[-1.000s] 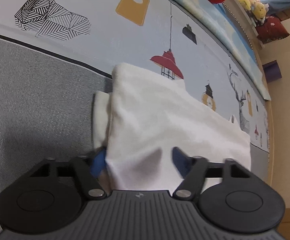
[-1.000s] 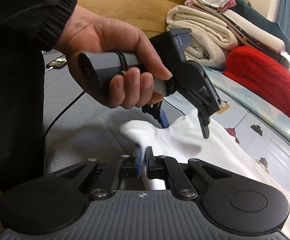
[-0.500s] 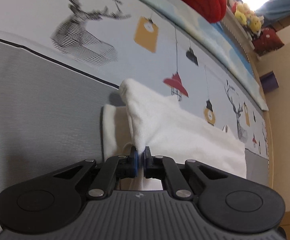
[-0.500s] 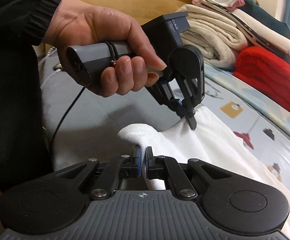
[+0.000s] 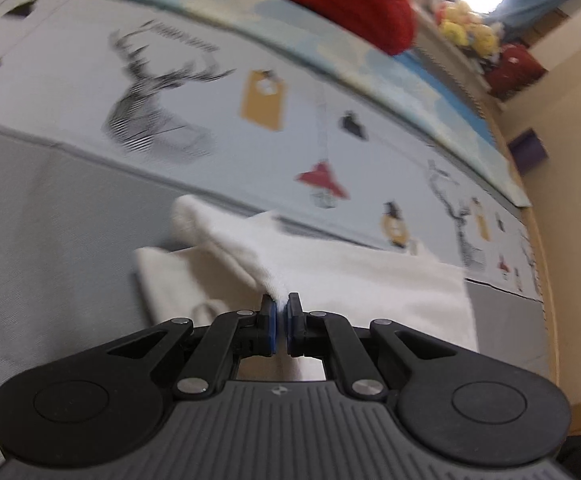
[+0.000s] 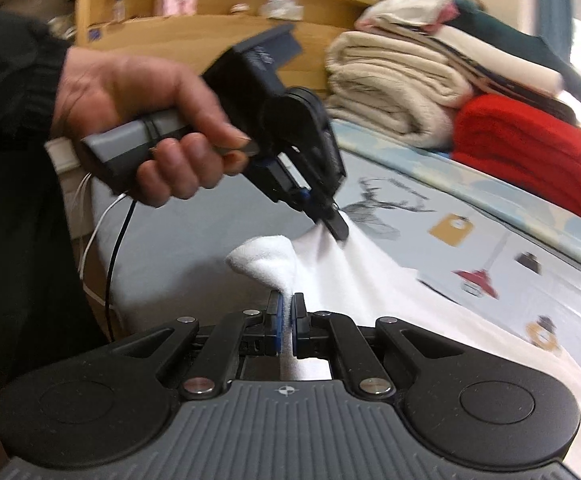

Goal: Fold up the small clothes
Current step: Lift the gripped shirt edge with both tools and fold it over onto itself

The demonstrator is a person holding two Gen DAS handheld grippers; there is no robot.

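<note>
A small white garment (image 5: 354,276) lies on the patterned bed sheet (image 5: 210,100). My left gripper (image 5: 281,308) is shut on a pinched fold of its near edge, which is lifted off the bed. In the right wrist view the same white garment (image 6: 370,280) stretches between both tools. My right gripper (image 6: 287,308) is shut on the fluffy corner. The left gripper (image 6: 336,226), held by a hand (image 6: 142,120), pinches the cloth further back and pulls it up into a ridge.
A red folded blanket (image 6: 530,152) and cream folded blankets (image 6: 394,88) are stacked at the head of the bed. A wooden headboard (image 6: 194,36) stands behind. Cables (image 6: 110,256) hang from the left tool. A dark sleeve (image 6: 14,128) fills the left side.
The left gripper's jaws went from open around the garment edge to shut on it, and it has lifted the cloth upward. The right gripper stayed shut on its corner and rose a little.
</note>
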